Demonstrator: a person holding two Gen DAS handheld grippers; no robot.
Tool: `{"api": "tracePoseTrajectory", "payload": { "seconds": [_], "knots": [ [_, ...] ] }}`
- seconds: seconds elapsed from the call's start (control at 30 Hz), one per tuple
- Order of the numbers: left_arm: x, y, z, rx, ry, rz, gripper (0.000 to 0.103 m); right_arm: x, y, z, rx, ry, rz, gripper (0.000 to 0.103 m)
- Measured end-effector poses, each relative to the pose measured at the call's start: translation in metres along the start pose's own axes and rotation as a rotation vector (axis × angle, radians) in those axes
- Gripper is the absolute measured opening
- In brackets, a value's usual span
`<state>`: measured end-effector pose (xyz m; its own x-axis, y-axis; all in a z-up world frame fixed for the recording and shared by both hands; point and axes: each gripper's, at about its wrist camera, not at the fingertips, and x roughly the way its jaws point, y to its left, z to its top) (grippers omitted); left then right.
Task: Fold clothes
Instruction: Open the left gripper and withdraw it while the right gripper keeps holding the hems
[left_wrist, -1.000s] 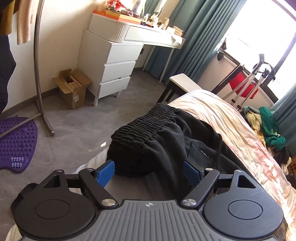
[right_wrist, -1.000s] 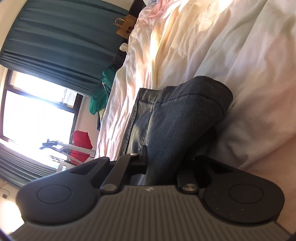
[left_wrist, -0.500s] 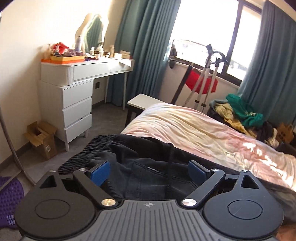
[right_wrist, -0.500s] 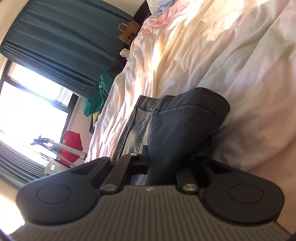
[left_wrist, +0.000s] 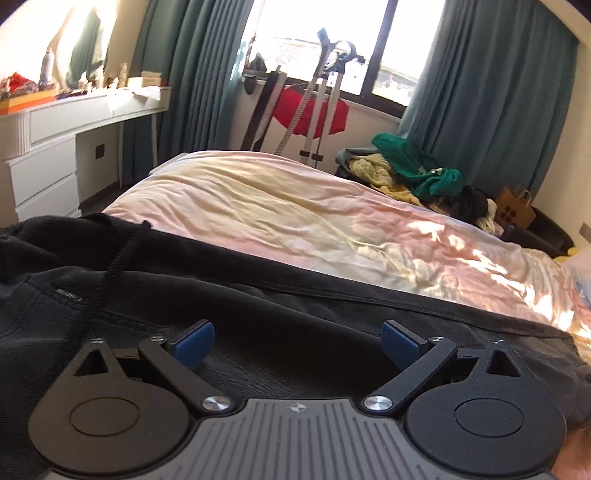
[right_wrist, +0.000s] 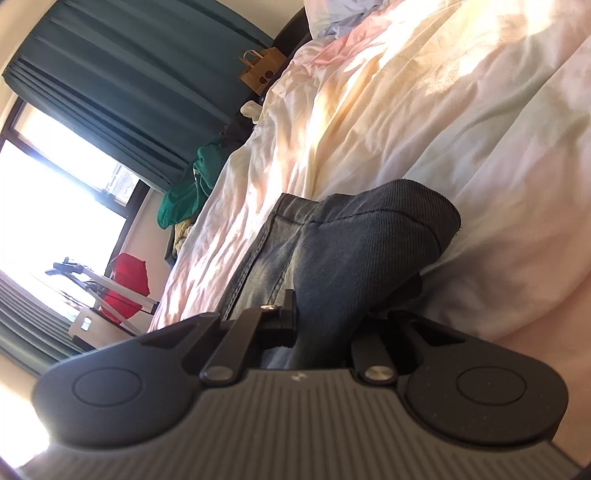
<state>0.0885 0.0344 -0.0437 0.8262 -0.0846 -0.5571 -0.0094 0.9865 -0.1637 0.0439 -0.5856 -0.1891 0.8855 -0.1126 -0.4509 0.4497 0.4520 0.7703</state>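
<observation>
Left tool (left_wrist: 297, 341) spread wide, jaws just opened further, hovering over trousers (left_wrist: 258, 314) (nothing gripped). Right tool (right_wrist: 325, 321) clenched on trouser fabric, bed (right_wrist: 406, 110) at 12 o'clock.

Our left gripper (left_wrist: 297, 341) pointed forward and somewhat downward, its blue pads (left_wrist: 195, 341) spread wide with nothing pressed between them; the jaws had just been opening further. Our right gripper (right_wrist: 325, 325) sat rolled to one side, tilted downward, its jaws drawn nearly together and clamped on a fold of dark trousers (right_wrist: 369, 251)
</observation>
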Motion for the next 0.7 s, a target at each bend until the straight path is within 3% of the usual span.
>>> {"api": "tracePoseTrajectory", "payload": {
  "seconds": [0.17,0.37,0.7],
  "knots": [
    [0.027,-0.04,-0.024,0.193,0.017,0.021,0.098,-0.002,0.006,-0.002,-0.032,-0.016,-0.011,0.01],
    [0.045,-0.035,-0.038,0.236,0.069,0.023,0.1,-0.004,0.014,-0.003,-0.074,-0.025,-0.025,0.01],
    [0.052,-0.035,-0.047,0.305,0.12,0.063,0.101,-0.019,0.06,-0.012,-0.311,-0.104,-0.021,0.01]
  ]
}}
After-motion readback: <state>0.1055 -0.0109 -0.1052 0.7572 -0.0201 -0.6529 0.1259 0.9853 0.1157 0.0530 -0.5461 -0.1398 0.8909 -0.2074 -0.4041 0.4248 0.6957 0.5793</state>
